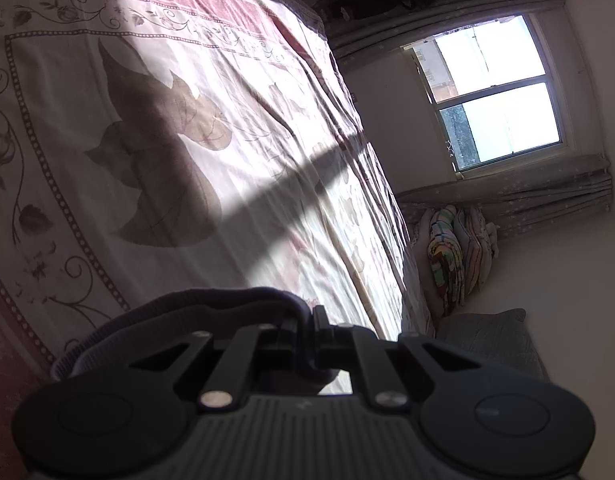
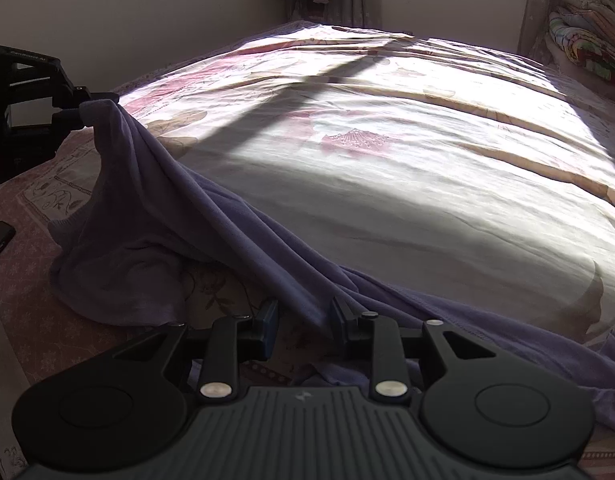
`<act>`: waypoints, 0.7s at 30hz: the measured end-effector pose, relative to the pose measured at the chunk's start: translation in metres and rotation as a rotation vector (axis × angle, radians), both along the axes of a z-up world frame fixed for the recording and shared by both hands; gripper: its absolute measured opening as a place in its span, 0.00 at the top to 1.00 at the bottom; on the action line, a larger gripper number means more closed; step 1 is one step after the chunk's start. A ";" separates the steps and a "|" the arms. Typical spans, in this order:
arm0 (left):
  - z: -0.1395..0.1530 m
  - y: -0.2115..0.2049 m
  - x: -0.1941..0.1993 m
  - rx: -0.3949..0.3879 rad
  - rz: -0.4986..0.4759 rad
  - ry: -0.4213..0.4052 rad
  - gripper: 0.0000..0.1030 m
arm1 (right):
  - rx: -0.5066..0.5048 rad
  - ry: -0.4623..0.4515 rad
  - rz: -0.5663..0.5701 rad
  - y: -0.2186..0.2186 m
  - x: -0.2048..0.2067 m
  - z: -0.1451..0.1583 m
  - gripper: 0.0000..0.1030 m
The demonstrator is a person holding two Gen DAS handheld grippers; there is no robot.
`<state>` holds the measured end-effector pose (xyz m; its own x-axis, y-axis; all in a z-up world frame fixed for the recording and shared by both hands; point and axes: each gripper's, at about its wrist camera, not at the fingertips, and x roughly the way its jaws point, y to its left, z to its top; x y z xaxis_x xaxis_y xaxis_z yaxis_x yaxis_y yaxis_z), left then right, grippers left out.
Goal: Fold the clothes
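One purple garment [image 2: 155,216] trails across the bed [image 2: 387,184], and two grippers are on it. The left gripper [image 2: 81,110] is clamped on a raised corner; the right gripper [image 2: 305,322] stands parted, cloth draped between its fingers, unpinched.

Bedroom surroundings
A floral bedsheet [image 2: 387,168] is spread ahead; folded blankets [image 2: 587,44] are stacked far right beneath a window [image 1: 495,92].

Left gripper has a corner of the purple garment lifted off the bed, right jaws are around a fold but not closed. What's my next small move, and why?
Probably close the right gripper on the fold of the purple garment running between its open jaws. The left gripper already pinches one raised corner, while the rest sags crumpled on the bedsheet. A second grip would let you stretch it flat before folding.
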<state>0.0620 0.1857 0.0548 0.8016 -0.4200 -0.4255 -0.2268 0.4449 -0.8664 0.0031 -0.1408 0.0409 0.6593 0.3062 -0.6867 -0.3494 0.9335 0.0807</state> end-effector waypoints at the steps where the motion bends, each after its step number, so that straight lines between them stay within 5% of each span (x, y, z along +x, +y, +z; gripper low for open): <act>1: -0.001 0.000 0.001 -0.004 0.001 0.004 0.93 | 0.009 -0.010 0.020 0.003 -0.002 0.002 0.70; 7: -0.010 0.004 0.011 -0.030 0.015 0.035 0.93 | 0.030 -0.031 0.141 0.026 -0.001 0.005 0.70; 15: -0.018 0.013 0.014 -0.063 0.037 0.054 0.93 | -0.196 -0.108 0.136 0.057 0.019 -0.012 0.71; 18: -0.020 0.018 0.015 -0.079 0.047 0.060 0.93 | -0.254 -0.126 0.127 0.057 0.023 -0.014 0.91; 21: -0.025 0.021 0.017 -0.102 0.060 0.068 0.93 | -0.254 -0.134 0.088 0.050 0.028 -0.008 0.99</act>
